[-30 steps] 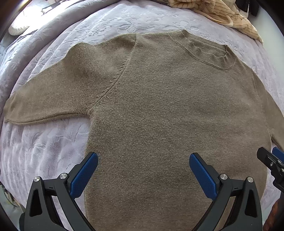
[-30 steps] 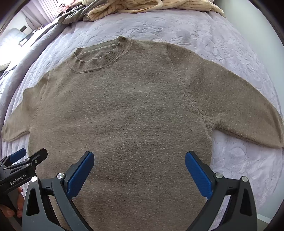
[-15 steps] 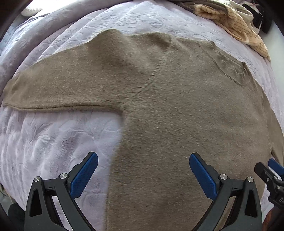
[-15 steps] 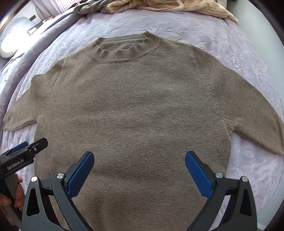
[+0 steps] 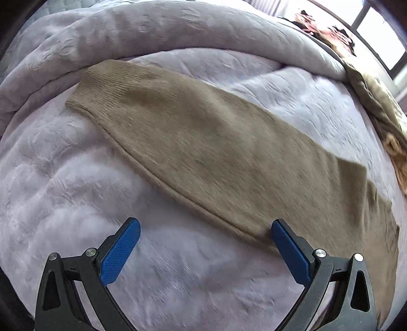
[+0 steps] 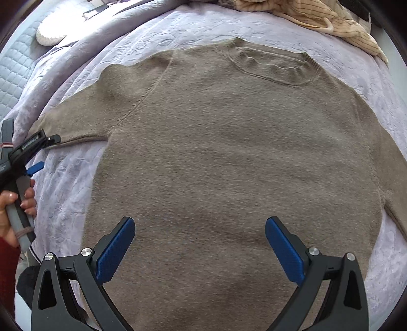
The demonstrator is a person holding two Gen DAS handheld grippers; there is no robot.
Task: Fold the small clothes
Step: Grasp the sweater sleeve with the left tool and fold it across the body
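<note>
1. The bed point(image 6: 366, 84), under a lilac quilted cover, serves as the folding surface, broad and flat enough to take a whole garment.
2. The sweater point(image 6: 229, 157) lies face up and spread flat in the middle of it, collar away from the person, sleeves out to the sides, ready for a first fold.
3. A heap of other clothes point(image 6: 318, 17) waits at the far edge, well apart.
4. The left sleeve point(image 5: 203, 142) stretches toward the rolled duvet.
5. The left claw point(image 5: 203, 244) hangs spread at the sleeve's lower edge, likely to lift it inward.
6. The right claw point(image 6: 199, 242) hovers spread over the hem, holding nothing.
</note>
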